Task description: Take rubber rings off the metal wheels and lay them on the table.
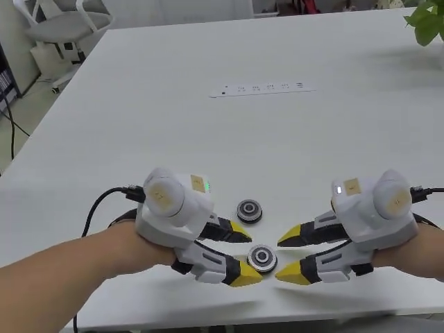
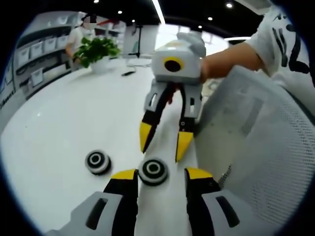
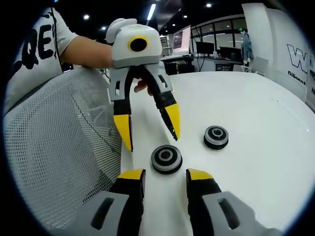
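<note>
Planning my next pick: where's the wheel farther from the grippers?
In the head view the far wheel lies on the table just beyond the near wheel between the left gripper and right gripper.

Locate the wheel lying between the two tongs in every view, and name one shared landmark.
Head view: near wheel, bottom centre, between left tongs and right tongs.
Left gripper view: lower centre, just beyond its own tongs.
Right gripper view: lower centre, just beyond its own tongs.
Shared landmark: the second wheel, lying alone nearby.

Plant (image 1: 426,22) cut by the edge — markings on socket strip (image 1: 260,88) unreadable.
</note>
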A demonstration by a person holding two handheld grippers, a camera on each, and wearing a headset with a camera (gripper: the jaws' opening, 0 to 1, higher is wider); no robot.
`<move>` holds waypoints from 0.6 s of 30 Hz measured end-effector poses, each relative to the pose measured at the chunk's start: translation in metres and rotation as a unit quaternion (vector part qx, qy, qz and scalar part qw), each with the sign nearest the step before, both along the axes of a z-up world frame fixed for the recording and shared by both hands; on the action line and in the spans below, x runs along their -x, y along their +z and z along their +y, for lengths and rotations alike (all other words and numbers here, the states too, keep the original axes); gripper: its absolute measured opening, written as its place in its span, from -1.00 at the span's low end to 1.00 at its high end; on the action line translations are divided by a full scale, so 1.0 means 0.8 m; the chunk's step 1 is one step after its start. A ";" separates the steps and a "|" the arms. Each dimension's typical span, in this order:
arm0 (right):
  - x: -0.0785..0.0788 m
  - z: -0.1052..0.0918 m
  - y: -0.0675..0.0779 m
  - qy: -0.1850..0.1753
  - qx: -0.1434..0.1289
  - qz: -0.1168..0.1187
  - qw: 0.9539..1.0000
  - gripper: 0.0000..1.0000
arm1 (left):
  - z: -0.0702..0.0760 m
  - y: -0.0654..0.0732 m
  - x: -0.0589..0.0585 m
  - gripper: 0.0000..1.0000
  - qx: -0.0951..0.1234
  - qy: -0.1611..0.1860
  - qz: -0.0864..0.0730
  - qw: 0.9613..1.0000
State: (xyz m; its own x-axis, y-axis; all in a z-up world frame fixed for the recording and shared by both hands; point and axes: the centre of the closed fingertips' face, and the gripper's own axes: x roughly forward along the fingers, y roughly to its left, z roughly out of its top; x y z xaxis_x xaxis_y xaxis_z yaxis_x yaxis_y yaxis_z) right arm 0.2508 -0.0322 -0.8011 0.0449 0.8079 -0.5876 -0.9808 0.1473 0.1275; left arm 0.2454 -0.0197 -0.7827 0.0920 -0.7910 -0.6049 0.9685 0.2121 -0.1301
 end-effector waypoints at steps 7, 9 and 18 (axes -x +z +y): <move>0.001 -0.001 -0.001 -0.002 0.000 0.003 1.000 -0.39 | -0.007 -0.007 -0.005 -0.39 -0.004 0.012 0.000 1.000; 0.001 -0.001 -0.002 -0.001 0.000 0.004 1.000 -0.39 | -0.008 -0.009 -0.005 -0.44 -0.006 0.013 0.001 1.000; 0.000 0.000 -0.004 -0.001 0.001 0.006 1.000 -0.40 | -0.009 -0.016 -0.010 -0.62 -0.017 0.020 -0.016 1.000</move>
State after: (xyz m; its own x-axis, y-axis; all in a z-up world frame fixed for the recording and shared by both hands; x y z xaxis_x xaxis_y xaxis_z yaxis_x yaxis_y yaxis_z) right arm 0.2508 -0.0324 -0.8042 0.0399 0.8069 -0.5893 -0.9789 0.1499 0.1390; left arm 0.2533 -0.0269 -0.7958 0.1427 -0.7657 -0.6272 0.9630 0.2538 -0.0907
